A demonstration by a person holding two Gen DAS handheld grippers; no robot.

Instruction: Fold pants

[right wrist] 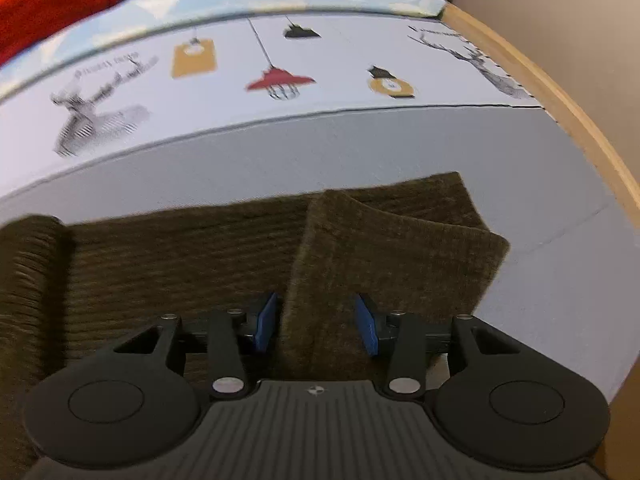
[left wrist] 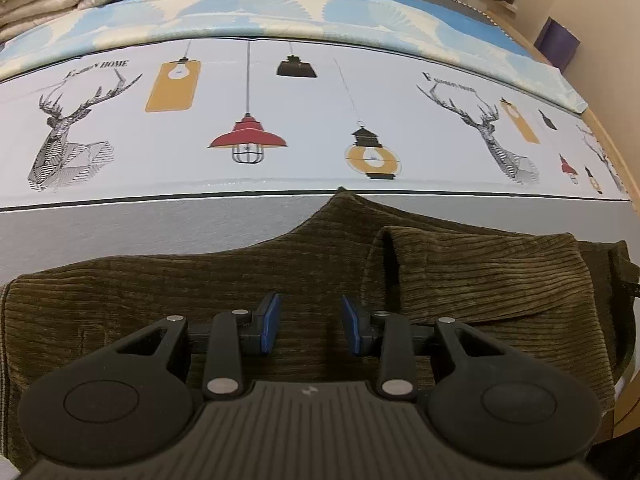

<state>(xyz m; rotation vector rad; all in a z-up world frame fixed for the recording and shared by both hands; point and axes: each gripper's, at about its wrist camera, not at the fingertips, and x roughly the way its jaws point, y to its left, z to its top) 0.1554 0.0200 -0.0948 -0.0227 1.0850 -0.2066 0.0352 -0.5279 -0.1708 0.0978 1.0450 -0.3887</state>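
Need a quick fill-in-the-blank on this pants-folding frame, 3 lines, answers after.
1. The pants are dark ____ corduroy.
2. Behind the pants, the cloth shows a hanging lamp with a ____ shade.
3. The pads of the left tongs are coloured ____.

Missing words: olive green; red; blue

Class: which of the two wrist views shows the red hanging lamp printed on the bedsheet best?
The left wrist view. There the red lamp is sharp, with its cord and wire cage clear above the pants. In the right wrist view the same lamp is smaller and motion-blurred.
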